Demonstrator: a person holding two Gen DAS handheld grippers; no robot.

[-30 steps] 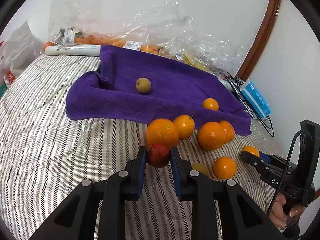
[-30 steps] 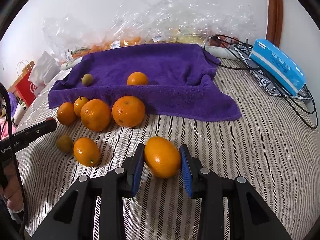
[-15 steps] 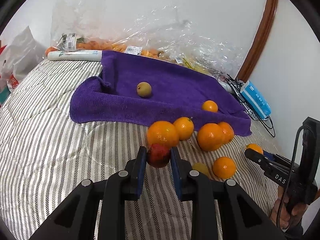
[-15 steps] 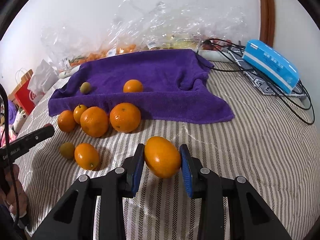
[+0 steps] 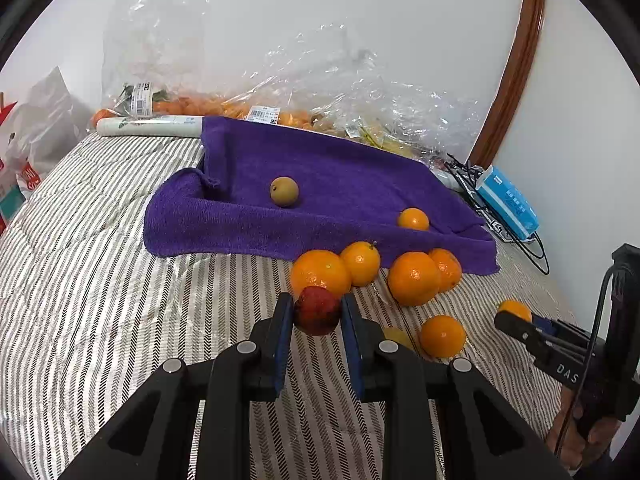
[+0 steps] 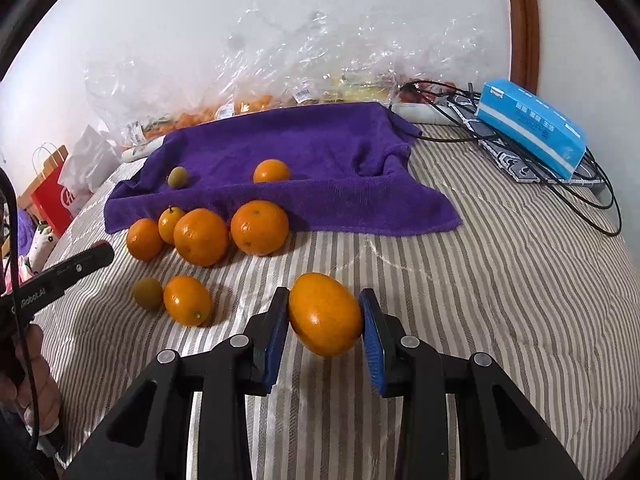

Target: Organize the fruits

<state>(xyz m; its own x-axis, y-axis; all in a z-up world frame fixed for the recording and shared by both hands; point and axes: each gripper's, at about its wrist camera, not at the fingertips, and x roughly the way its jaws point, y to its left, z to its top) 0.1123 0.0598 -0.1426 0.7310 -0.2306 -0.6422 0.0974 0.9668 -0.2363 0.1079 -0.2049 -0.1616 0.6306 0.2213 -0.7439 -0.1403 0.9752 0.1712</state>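
Oranges (image 6: 259,227): seven; greenish fruits (image 6: 178,177): two.

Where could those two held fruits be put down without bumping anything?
The purple towel is mostly bare: its whole middle, between the small green fruit and the lone orange, and the right part beyond. The striped bedcover right of the towel's front edge is bare too. Crowded: the orange cluster along the towel's front left.
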